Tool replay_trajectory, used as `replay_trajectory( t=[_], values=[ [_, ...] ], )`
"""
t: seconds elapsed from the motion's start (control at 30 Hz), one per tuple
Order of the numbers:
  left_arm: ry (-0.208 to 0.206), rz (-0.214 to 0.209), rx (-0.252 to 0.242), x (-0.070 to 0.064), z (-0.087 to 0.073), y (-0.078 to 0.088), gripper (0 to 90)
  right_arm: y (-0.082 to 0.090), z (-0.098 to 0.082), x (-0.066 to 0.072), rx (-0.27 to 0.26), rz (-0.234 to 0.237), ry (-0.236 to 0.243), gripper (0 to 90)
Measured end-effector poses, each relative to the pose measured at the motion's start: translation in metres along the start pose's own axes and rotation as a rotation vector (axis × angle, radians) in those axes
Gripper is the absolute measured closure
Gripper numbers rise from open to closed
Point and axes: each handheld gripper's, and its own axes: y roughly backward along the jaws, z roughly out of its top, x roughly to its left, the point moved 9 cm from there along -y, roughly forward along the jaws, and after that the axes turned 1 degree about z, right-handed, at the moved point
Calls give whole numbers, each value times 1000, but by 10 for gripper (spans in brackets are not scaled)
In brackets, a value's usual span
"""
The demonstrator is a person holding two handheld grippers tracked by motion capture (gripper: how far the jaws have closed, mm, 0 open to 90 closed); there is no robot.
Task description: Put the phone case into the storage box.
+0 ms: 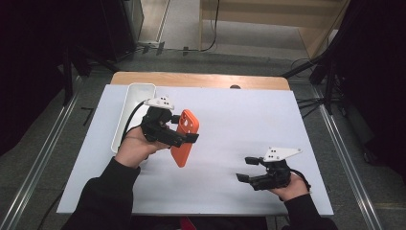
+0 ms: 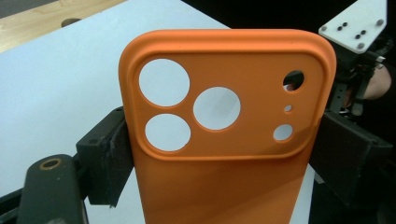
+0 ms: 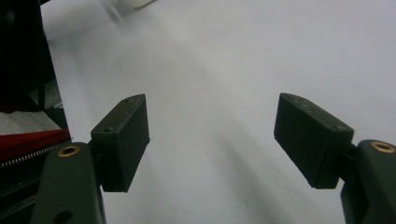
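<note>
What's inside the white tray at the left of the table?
The white tray looks empty along the part that shows. The left gripper, shut on the orange phone case, hides its near right edge.

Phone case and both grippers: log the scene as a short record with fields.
held thing: orange phone case, empty, camera cut-outs facing the left gripper view
holder: left gripper, fingers pressed on the case's two long edges
case position: lifted off the white table, beside the white tray
right gripper: open, nothing between its fingers, low over the table at the person's right
tray contents: cannot tell
</note>
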Motion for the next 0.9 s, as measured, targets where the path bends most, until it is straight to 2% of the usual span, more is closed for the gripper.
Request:
replay_trajectory(
  t=[0.23, 0.67, 0.9],
  values=[
    [-2, 3, -4, 1, 3, 11, 159, 0, -1, -2, 5, -7, -20, 252],
    [21, 9, 0, 6, 5, 31, 159, 0, -2, -1, 7, 0, -19, 252],
    [16, 16, -2, 10, 5, 42, 159, 0, -1, -1, 6, -1, -17, 252]
  ],
)
